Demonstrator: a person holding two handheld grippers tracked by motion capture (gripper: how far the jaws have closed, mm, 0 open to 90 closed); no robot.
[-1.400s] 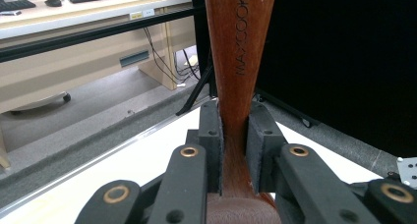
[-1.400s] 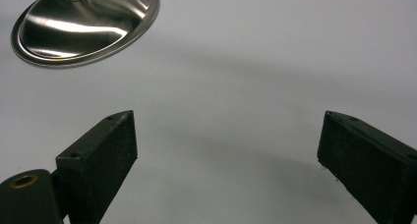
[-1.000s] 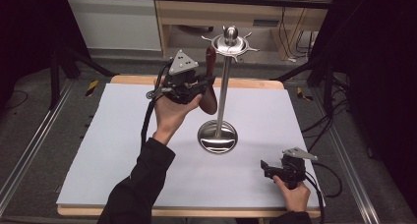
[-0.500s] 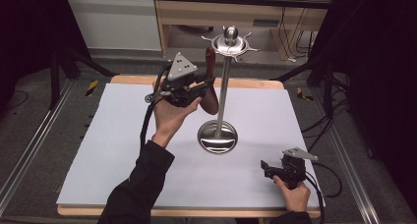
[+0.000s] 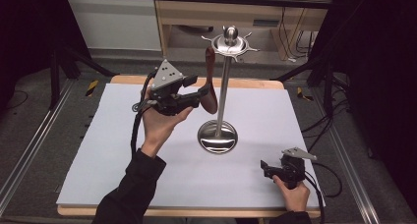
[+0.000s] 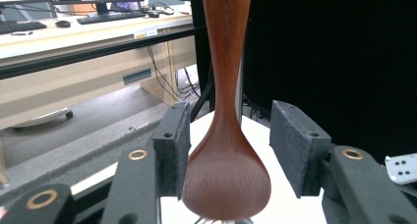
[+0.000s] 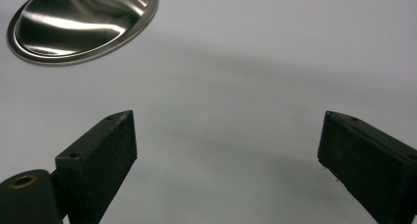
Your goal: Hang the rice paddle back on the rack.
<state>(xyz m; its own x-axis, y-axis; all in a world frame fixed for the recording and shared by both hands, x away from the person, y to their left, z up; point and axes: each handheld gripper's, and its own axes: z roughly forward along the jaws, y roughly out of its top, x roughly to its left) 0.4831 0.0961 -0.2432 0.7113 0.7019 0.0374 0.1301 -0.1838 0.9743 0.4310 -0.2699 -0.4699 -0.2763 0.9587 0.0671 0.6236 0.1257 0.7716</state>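
— Spoon (image 6: 226, 150) position first: where does it hang, and has it shifted?

— The wooden spoon (image 5: 210, 89) hangs bowl-down from one arm of the metal stand (image 5: 223, 81), just beside the pole, above the white worktop (image 5: 123, 155). Over the last second it has stayed in nearly the same spot in the high view.

— And the left gripper (image 5: 199, 94)?

— It is held up in the air at the spoon's bowl, about where it was half a second ago. In the left gripper view its jaws stand partly open on either side of the bowl: one pad lies against the bowl's edge or very near it, the other is clearly apart from the wood, so the spoon is not clamped.

— Right side?

— The right gripper (image 5: 265, 169) rests low at the near right corner of the worktop, unmoved from the earlier frames. Its jaws are spread wide with nothing between them, and the stand's round base (image 7: 83, 22) lies ahead of them.
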